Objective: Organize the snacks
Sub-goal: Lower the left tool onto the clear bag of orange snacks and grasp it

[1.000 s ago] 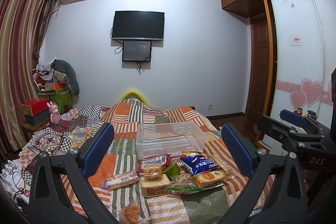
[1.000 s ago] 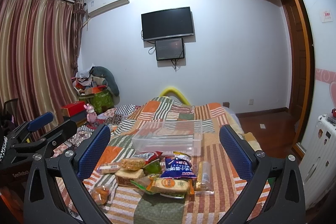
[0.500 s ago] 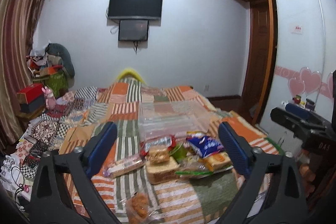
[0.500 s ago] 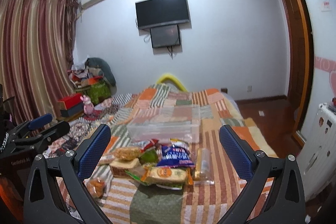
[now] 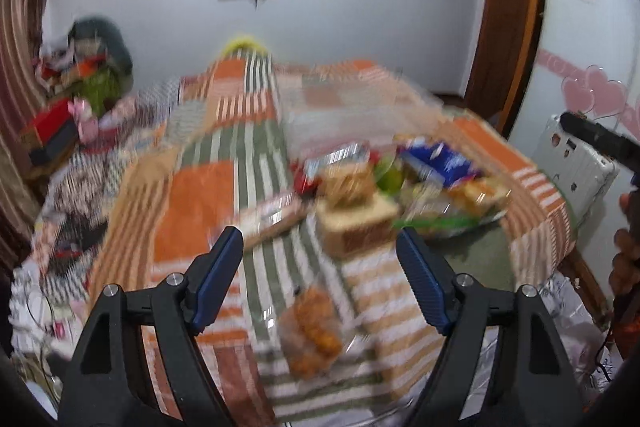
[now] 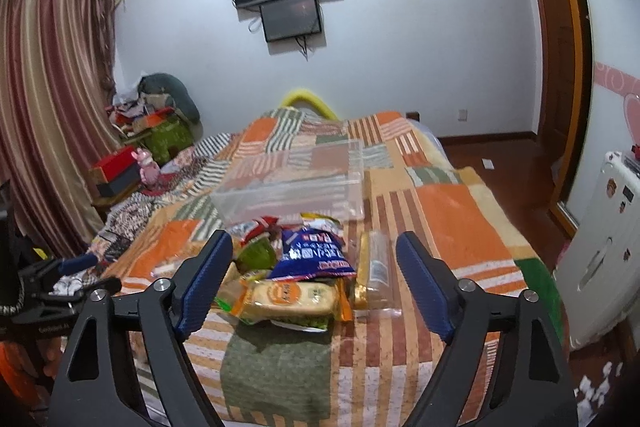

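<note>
A pile of snack packs lies on a patchwork bed. In the right wrist view a blue bag (image 6: 314,253), a yellow bread pack (image 6: 290,297) and a green jelly cup (image 6: 256,253) sit in front of a clear plastic box (image 6: 294,189). My right gripper (image 6: 314,277) is open above the pile. In the blurred left wrist view my left gripper (image 5: 320,277) is open above a clear bag of orange snacks (image 5: 310,333), with a boxed cake (image 5: 356,227) and a long wafer pack (image 5: 272,217) beyond.
The striped quilt (image 6: 440,211) covers the bed. A white appliance (image 6: 600,247) stands at the right of the bed. Boxes and clutter (image 6: 120,171) stand at the left by the curtain. The other gripper (image 6: 60,283) shows at the left edge.
Both grippers have tilted down and moved closer to the snacks. The left view is now motion-blurred. Both stay open.
</note>
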Demonstrator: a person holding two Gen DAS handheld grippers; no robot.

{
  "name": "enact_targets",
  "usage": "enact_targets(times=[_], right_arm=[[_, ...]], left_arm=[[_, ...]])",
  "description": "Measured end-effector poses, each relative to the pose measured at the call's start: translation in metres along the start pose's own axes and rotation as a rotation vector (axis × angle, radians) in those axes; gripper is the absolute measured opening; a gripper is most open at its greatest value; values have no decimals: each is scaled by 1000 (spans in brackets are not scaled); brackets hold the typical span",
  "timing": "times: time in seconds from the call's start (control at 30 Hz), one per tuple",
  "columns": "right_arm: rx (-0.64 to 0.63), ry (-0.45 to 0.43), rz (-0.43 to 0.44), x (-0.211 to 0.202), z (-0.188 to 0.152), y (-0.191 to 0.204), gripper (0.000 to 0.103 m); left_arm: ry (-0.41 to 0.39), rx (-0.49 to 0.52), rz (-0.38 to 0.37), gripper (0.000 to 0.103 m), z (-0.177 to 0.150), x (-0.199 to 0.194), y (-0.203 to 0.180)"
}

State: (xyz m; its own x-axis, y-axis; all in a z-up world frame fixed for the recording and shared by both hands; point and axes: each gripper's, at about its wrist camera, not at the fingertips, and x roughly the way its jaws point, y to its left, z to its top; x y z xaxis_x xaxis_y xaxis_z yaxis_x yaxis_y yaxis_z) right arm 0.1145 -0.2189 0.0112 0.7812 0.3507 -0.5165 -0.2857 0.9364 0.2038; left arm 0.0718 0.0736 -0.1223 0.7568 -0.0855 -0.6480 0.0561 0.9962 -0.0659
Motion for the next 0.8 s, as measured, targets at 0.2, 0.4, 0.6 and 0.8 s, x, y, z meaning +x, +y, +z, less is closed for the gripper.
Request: enact_targets(times=[0.2, 0.4, 0.6, 0.8], right_arm=[[9, 96, -18, 24, -9, -5, 67], [6, 141, -27, 33, -16, -6, 65], [10, 149, -27, 35, -17, -9, 65], [27, 166, -19, 41, -16, -14, 65]], left_arm=[[143, -96, -34, 79, -24, 36, 18], [235, -91, -49, 79, -40, 58, 18], [322, -133, -74, 80, -49, 80, 21], [348, -151, -83, 71, -57, 92, 24]])
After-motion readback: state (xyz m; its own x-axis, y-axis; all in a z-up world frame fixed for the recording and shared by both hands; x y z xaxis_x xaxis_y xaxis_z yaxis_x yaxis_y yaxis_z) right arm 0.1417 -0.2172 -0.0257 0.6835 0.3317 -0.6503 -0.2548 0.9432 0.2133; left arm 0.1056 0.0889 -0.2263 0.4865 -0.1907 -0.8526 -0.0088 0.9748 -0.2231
